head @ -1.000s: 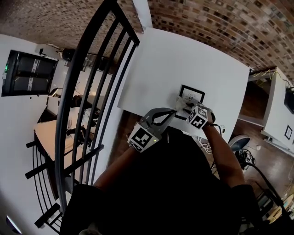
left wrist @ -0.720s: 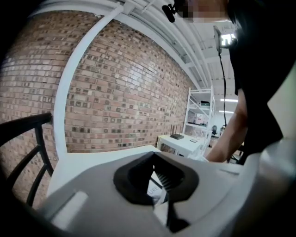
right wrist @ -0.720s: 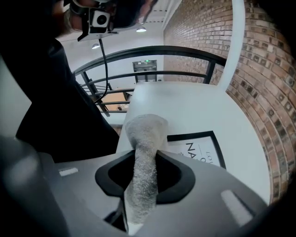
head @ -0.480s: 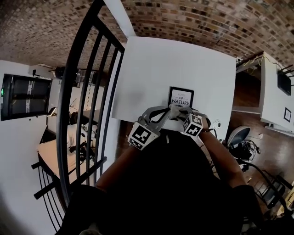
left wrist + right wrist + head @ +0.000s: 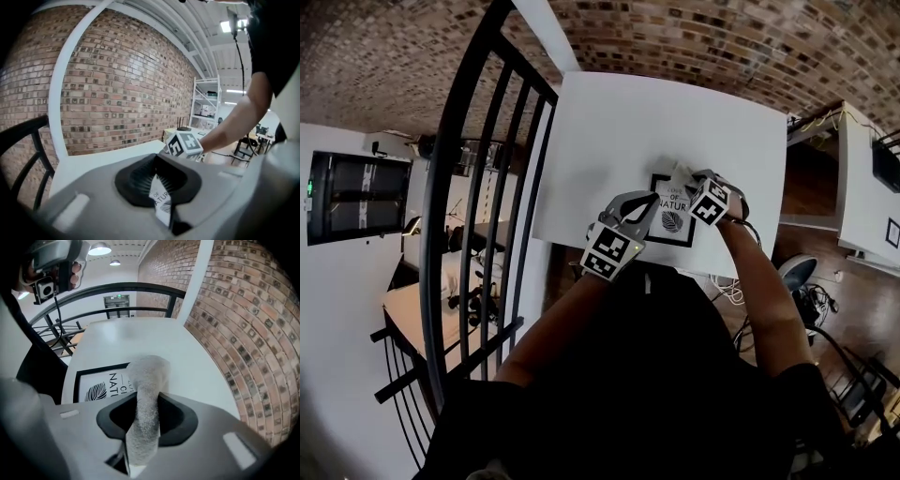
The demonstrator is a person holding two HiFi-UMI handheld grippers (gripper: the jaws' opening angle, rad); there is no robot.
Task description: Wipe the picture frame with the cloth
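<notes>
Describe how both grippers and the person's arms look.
The left gripper and right gripper are grey plastic, with curved jaws lined by black ribbed pads. Each carries a cube with black-and-white square markers. The person wears a black top; forearms are bare.

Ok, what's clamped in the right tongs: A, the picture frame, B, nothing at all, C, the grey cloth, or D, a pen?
C: the right gripper view shows the right tongs shut on the grey cloth; the picture frame is in the left tongs instead.
</notes>
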